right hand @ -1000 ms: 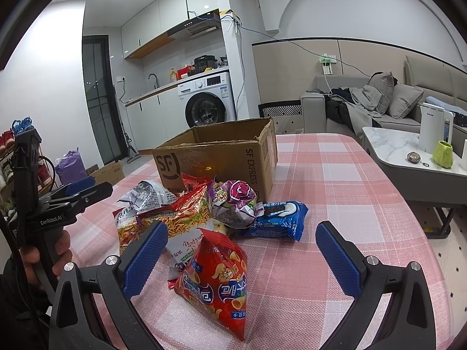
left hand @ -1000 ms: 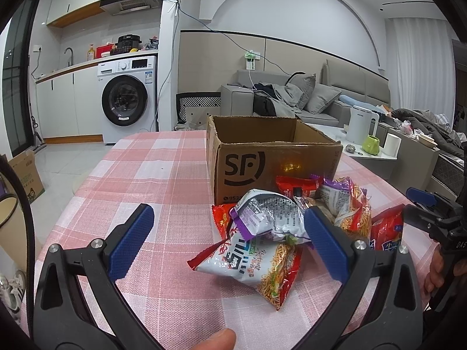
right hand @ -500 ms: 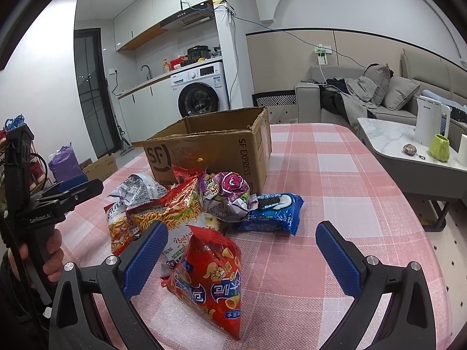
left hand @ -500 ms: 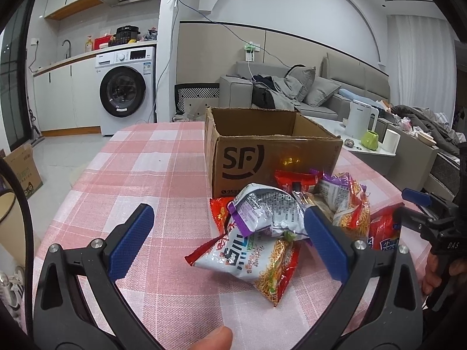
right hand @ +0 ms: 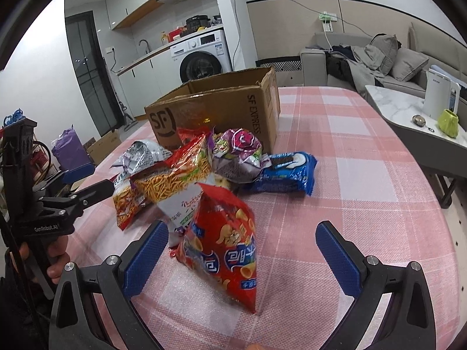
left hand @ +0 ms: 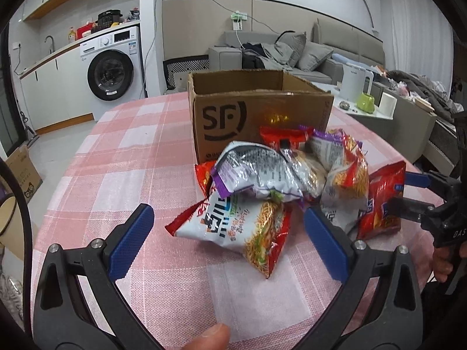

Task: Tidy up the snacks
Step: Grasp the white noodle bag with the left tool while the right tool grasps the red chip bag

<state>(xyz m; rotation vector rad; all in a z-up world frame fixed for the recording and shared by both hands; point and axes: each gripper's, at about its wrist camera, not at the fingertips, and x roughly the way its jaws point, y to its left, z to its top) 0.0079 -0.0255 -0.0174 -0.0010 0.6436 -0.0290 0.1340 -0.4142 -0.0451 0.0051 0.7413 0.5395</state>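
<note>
A pile of snack bags lies in front of an open cardboard box [left hand: 256, 116] marked SF, also in the right wrist view [right hand: 216, 110]. My left gripper [left hand: 227, 233] is open, its jaws on either side of a white and red noodle bag [left hand: 239, 227] at the pile's near edge. A silver and purple bag [left hand: 256, 172] lies on top of it. My right gripper [right hand: 242, 250] is open around a red chip bag [right hand: 224, 248] that stands upright. A blue cookie pack [right hand: 287, 172] lies to the right of the pile. Each gripper shows in the other's view, left [right hand: 84, 183] and right [left hand: 408, 192].
The table [left hand: 122, 157] has a pink checked cloth and a rounded edge. A low marble table [right hand: 408, 108] with a white kettle and a green cup stands to the right. A washing machine [left hand: 113, 67] and a grey sofa [left hand: 321, 55] are behind.
Both grippers have moved forward and down toward the pile. The noodle bag now sits between my left jaws and the red chip bag between my right jaws. Both stay open.
</note>
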